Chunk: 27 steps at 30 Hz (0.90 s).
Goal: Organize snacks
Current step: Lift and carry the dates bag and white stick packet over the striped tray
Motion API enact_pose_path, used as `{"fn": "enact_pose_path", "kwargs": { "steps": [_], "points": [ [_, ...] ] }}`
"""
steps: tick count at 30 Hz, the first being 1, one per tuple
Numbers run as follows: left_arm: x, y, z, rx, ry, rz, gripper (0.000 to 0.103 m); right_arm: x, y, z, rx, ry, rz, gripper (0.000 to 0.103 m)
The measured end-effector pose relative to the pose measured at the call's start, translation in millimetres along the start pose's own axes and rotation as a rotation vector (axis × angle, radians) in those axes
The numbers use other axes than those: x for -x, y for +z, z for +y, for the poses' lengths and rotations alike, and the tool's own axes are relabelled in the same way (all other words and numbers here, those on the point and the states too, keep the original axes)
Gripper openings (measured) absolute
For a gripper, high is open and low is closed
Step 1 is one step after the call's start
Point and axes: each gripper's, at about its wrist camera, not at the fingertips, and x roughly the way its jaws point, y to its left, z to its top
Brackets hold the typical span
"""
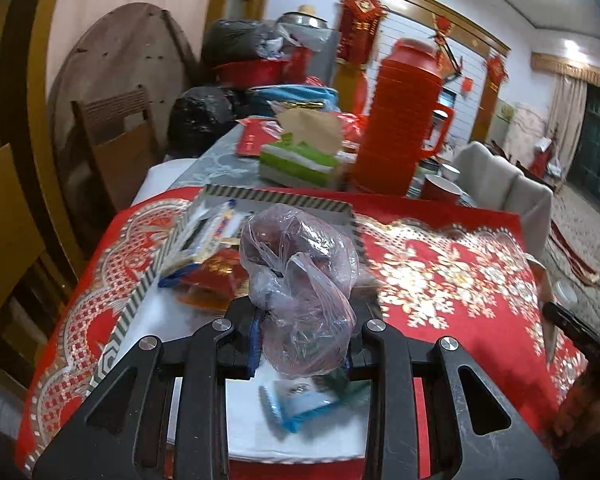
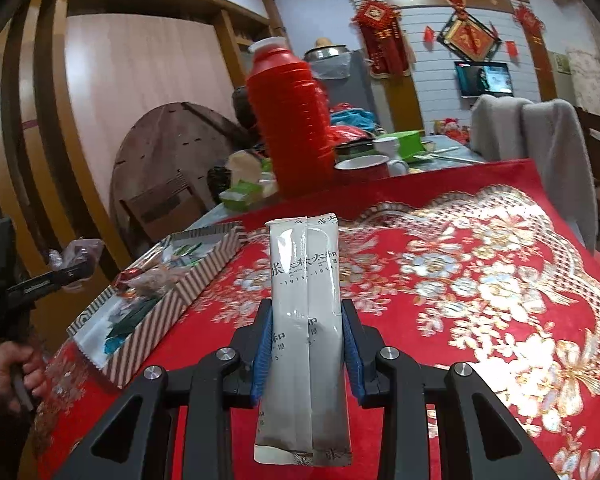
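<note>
- Looking along the left gripper (image 1: 302, 334): jaws pinched on a knotted clear plastic bag of dark snacks (image 1: 300, 284), held above a shallow striped-rim cardboard tray (image 1: 148, 276) of packets just ahead.
- Right wrist view: right gripper (image 2: 306, 344) clamps a long grey-white foil packet (image 2: 304, 320) upright over the red floral tablecloth (image 2: 480, 280); tray lies to its left.

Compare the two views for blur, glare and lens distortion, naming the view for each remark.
Left wrist view: motion blur smears the striped tray and tissue box; ceiling lights glare.
Right wrist view: sharper; glare streaks the white packet; the fisheye bows the door frame.
</note>
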Motion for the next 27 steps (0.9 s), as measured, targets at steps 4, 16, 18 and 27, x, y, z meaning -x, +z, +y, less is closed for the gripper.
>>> {"fn": "enact_pose_path", "kwargs": {
  "steps": [4, 16, 18, 27],
  "points": [
    [-2, -11, 6, 0.007, 0.031, -0.025, 0.028, -17, 3, 18, 0.027, 0.048, 0.012, 0.031],
    [-18, -23, 33, 0.055, 0.16, -0.044, 0.028, -96, 14, 128, 0.161, 0.232, 0.024, 0.031],
    [-21, -25, 31, 0.049, 0.166, -0.029, 0.028, -109, 16, 144, 0.171, 0.262, 0.035, 0.031],
    [-19, -28, 14, -0.018, 0.222, -0.043, 0.028, -118, 13, 174, 0.25, 0.332, 0.019, 0.031]
  ]
}}
